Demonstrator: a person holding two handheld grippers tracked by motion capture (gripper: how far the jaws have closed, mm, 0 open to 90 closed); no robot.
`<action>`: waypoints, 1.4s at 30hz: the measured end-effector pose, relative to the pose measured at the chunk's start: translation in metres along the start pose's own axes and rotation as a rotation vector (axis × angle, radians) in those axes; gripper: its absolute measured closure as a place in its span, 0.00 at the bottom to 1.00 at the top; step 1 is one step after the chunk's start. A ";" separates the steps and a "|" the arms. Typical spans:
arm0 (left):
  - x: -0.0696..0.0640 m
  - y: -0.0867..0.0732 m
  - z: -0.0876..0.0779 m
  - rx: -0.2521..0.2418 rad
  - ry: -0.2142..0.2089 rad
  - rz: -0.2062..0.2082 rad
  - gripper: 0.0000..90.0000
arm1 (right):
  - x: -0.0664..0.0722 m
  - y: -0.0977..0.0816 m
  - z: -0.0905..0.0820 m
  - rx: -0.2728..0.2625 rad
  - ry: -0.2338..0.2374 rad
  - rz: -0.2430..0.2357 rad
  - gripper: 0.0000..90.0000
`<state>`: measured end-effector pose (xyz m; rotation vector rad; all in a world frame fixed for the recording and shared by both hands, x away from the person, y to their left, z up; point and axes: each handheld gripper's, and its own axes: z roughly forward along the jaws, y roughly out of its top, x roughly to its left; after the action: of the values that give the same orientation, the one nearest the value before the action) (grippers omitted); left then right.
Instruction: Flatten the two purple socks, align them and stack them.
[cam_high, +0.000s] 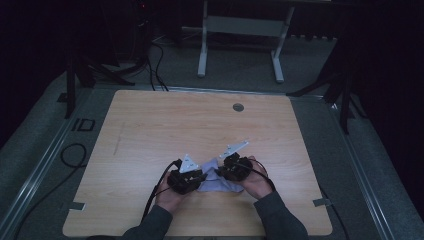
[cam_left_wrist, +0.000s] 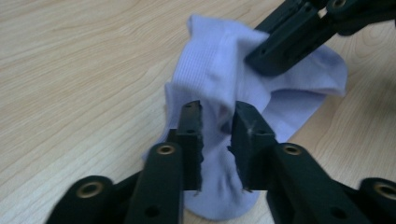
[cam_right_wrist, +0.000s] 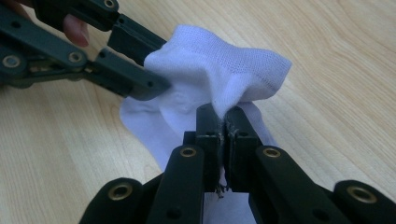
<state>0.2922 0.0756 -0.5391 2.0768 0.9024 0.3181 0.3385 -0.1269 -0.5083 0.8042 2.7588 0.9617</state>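
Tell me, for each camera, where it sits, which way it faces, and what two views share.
High view: above the person's side, facing forward and down on the table; forearms, left gripper, right gripper.
Left gripper view: on the left gripper, facing along its open jaws straddling the sock.
Right gripper view: on the right gripper, jaws pinching the sock.
Shared: both gripper views show the sock and the other gripper.

The high view is dim: the wooden table is softly lit while the room beyond its far edge sinks to near black. Both gripper views are bright and evenly lit, with faint shadows. The sock looks sharp in them; the nearest tool parts blur slightly.
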 end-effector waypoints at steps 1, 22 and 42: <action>-0.002 0.001 0.001 -0.002 -0.001 0.005 0.89 | 0.001 0.000 0.000 0.001 0.001 -0.006 0.96; 0.002 0.000 -0.002 0.004 0.019 -0.001 0.99 | -0.019 -0.023 -0.039 -0.055 -0.134 0.126 0.68; 0.003 -0.004 -0.006 0.014 0.015 -0.004 0.99 | -0.034 -0.065 -0.017 -0.010 -0.209 0.261 0.96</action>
<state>0.2897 0.0830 -0.5390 2.0883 0.9197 0.3264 0.3337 -0.1966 -0.5363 1.2115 2.5120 0.8722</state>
